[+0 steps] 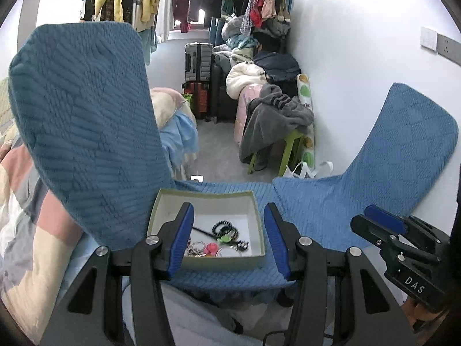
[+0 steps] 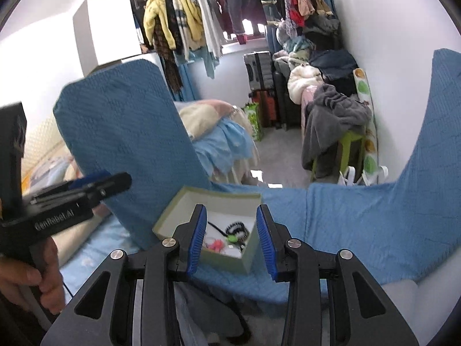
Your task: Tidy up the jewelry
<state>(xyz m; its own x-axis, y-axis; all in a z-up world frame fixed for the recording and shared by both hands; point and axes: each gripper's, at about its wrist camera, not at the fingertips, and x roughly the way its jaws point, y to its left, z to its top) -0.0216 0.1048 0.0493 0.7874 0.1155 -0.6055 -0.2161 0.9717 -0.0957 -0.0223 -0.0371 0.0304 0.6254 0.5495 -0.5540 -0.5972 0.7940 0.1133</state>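
While both grippers, left (image 1: 227,239) and right (image 2: 232,242), hover with fingers spread and empty, the box (image 1: 253,204) of jewelry (image 1: 222,238) rests on a blue-quilted surface (image 1: 317,201) in a clothes-crowded room.

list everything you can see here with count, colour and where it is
box: 1, pale green outside and white inside, open, on the blue cover in front of both grippers
jewelry: a small mixed pile, black beaded, pink, green and silver pieces, inside the box; exact count unclear
blue cover: 1, blue quilted, spread under the box with padded parts rising left and right
hanging clothes: several, yellow, white, dark, on a rail at the back
suitcases: at least 2, grey above, red below, by the back wall
stool: 1, green, under grey clothing at right
left gripper: 1, black with blue pads, open, empty
right gripper: 1, black with blue pads, open, empty
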